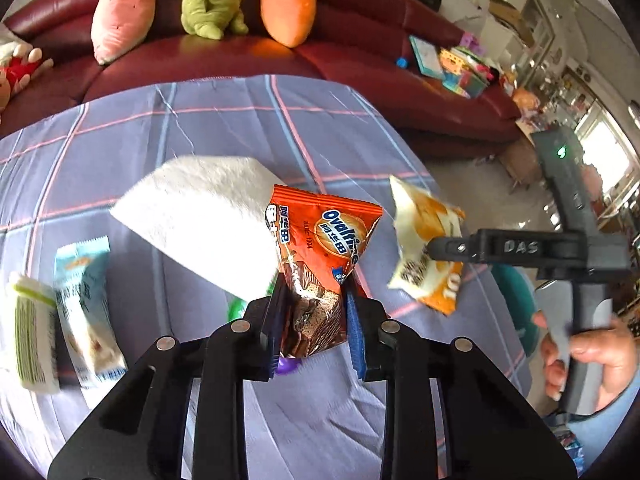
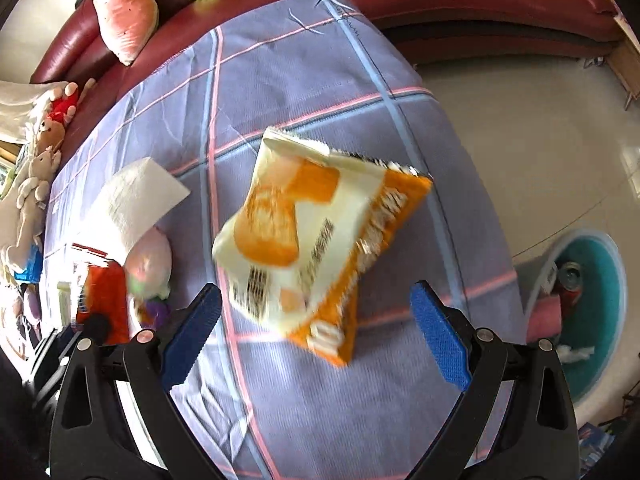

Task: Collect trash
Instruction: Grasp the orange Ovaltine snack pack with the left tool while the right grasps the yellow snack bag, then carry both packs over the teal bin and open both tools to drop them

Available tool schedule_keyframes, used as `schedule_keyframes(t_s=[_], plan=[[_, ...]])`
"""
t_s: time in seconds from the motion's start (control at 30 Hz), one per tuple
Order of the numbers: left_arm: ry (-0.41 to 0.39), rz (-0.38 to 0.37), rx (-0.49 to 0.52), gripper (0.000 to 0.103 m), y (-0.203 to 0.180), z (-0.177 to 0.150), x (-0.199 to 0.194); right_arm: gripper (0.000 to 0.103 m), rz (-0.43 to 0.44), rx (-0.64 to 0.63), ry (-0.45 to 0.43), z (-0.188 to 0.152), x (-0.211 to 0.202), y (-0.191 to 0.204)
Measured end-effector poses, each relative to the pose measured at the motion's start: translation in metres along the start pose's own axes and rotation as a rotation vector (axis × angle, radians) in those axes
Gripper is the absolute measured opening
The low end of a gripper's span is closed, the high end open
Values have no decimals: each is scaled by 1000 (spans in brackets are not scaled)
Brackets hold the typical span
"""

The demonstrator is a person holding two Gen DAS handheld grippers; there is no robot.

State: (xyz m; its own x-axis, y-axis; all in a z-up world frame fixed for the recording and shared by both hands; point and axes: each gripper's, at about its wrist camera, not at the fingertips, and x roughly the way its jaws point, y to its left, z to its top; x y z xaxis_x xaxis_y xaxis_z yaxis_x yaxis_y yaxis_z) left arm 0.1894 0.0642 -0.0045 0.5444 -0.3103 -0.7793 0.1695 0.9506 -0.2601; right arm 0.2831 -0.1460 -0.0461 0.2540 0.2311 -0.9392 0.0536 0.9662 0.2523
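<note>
Left tool [image 1: 316,292] pinches crinkly orange Ovaltine foil wrapper [image 1: 320,248] at its lower end | light, slippery film | right tool [image 2: 316,332] wide above white-orange snack packet [image 2: 316,240]; take its flat middle

four snack wrappers [image 1: 320,248], one paper towel [image 1: 200,216], three plush toys [image 1: 120,8]

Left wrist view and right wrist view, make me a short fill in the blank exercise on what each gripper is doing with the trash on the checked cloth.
1. The left gripper is shut on the orange wrapper printed with the brand name ____.
2. The right gripper has its jaws ____ around the orange and white packet.
3. The trash bin on the floor is ____ in colour.
4. The white paper towel lies on the ____ cloth.

Missing words: Ovaltine; open; teal; checked
</note>
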Motion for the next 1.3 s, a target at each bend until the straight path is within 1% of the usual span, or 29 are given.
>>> schedule_keyframes(t_s=[0.13,0.17,0.2,0.23,0.3,0.33,0.4,0.5,0.57,0.77,0.9,1.03,1.13,1.3], plan=[[8,-9,-11,28,7,6,3,91,0,0,5,10,15,5],[9,-9,-11,28,7,7,2,81,-3,-7,0,11,18,6],[12,-8,-9,28,8,7,2,55,0,-16,-1,11,20,8],[15,-6,-7,28,9,7,1,44,6,-26,10,11,24,10],[20,2,1,28,8,7,1,40,27,-23,18,8,27,10],[25,6,2,28,8,6,-1,39,30,-27,8,7,26,10],[26,10,3,28,7,3,-5,33,45,-24,-4,3,22,8],[23,17,12,28,1,1,-8,30,61,-39,-17,-5,10,6],[23,15,18,28,-7,-2,-9,30,58,-55,-36,-13,-2,5],[19,-4,70,28,-51,-5,-7,30,70,-73,-89,-30,-44,-15],[19,-22,130,28,-89,-8,-7,30,80,-55,-133,-45,-76,-44],[29,-41,183,28,-126,-11,-1,30,63,-31,-174,-61,-103,-81],[38,-58,213,28,-149,-15,3,30,47,-4,-194,-72,-118,-111],[58,-79,290,28,-197,-22,17,31,12,41,-217,-92,-135,-157]])
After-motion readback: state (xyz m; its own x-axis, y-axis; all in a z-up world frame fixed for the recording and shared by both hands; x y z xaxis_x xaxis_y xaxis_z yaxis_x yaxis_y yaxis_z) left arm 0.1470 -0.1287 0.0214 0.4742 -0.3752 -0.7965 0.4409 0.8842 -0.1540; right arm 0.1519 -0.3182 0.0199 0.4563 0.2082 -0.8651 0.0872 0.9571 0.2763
